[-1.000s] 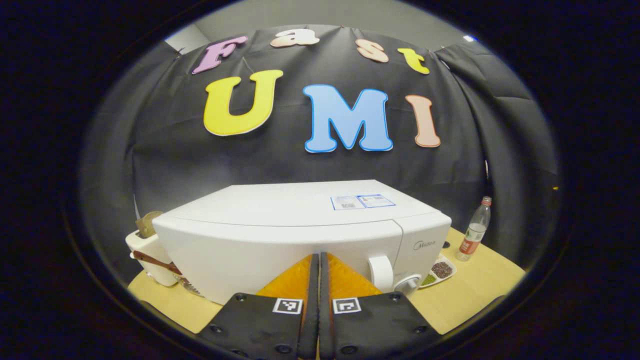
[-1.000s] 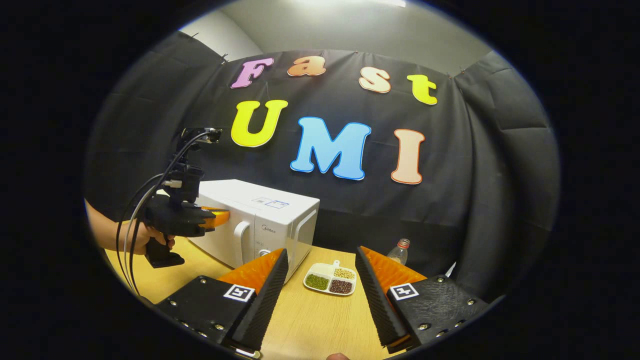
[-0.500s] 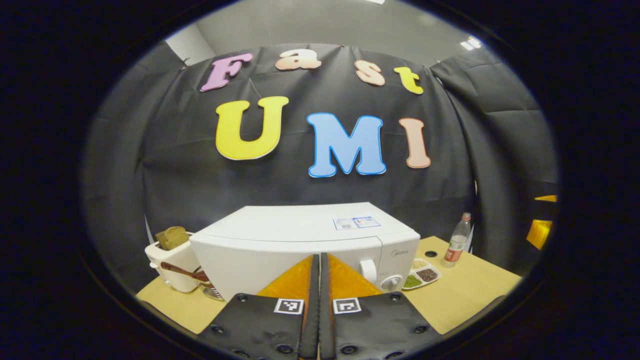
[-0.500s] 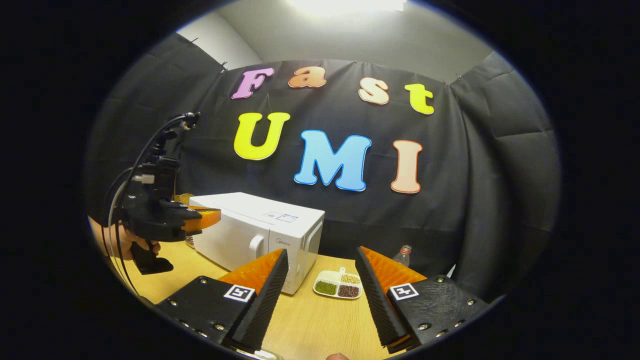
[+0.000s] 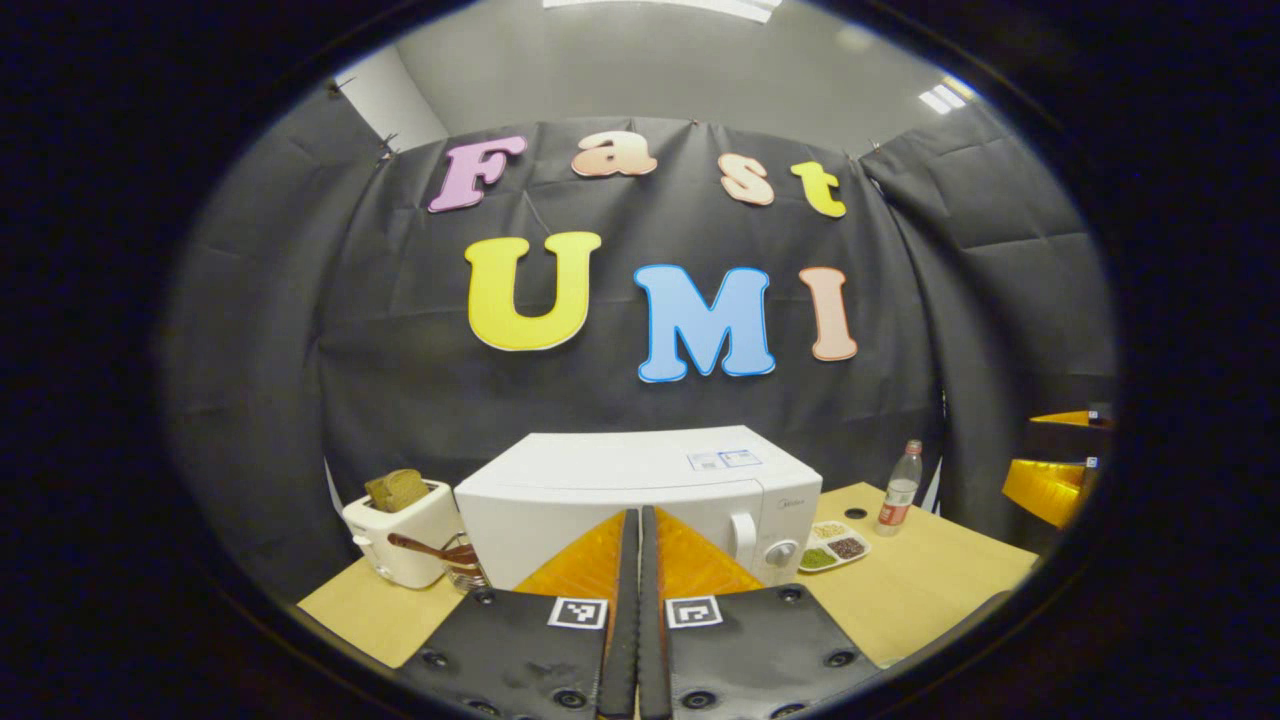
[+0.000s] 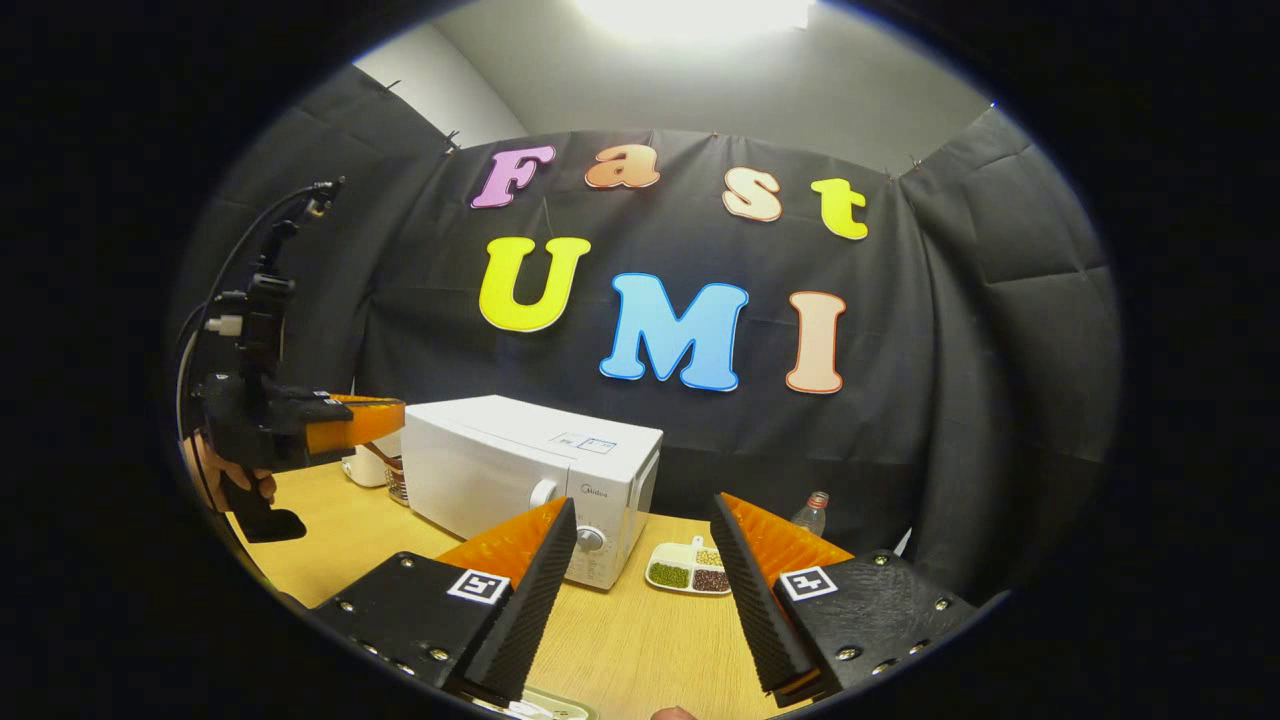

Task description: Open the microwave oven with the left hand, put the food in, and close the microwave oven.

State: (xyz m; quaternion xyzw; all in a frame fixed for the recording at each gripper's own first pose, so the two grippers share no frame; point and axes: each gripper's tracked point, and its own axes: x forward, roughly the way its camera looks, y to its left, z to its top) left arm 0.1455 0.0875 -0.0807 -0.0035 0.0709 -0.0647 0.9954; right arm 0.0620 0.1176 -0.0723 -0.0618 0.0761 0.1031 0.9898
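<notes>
The booth wall (image 5: 400, 380), a black cloth, fills the upper and middle frame of both views, with a grey ceiling (image 6: 700, 80) above it and a bright ceiling light (image 6: 690, 12) at the top edge of the right gripper view. A pale wooden table (image 6: 640, 640) spans the lower frame in both views.

The white microwave (image 5: 620, 480) stands at lower centre of the left gripper view and at centre left of the right gripper view, door shut, its handle and knob at the right end of its front. In the left gripper view a white toaster (image 5: 395, 540) with a slice of bread (image 5: 397, 489) in its slot sits at lower left, just beside the microwave; a glass (image 5: 463, 570) with a spoon stands between them.

The left gripper (image 5: 630, 570) occupies bottom centre of its view, fingers pressed together with nothing between them, well short of the microwave; in the right gripper view it hangs at centre left, held by a hand (image 6: 215, 470). The right gripper (image 6: 640, 560) sits at bottom centre of its view, fingers spread apart and empty.

The food tray (image 6: 688, 573), a white divided dish of beans, lies on the table just right of the microwave. A plastic bottle (image 5: 898, 488) stands upright farther right, near the wall.
</notes>
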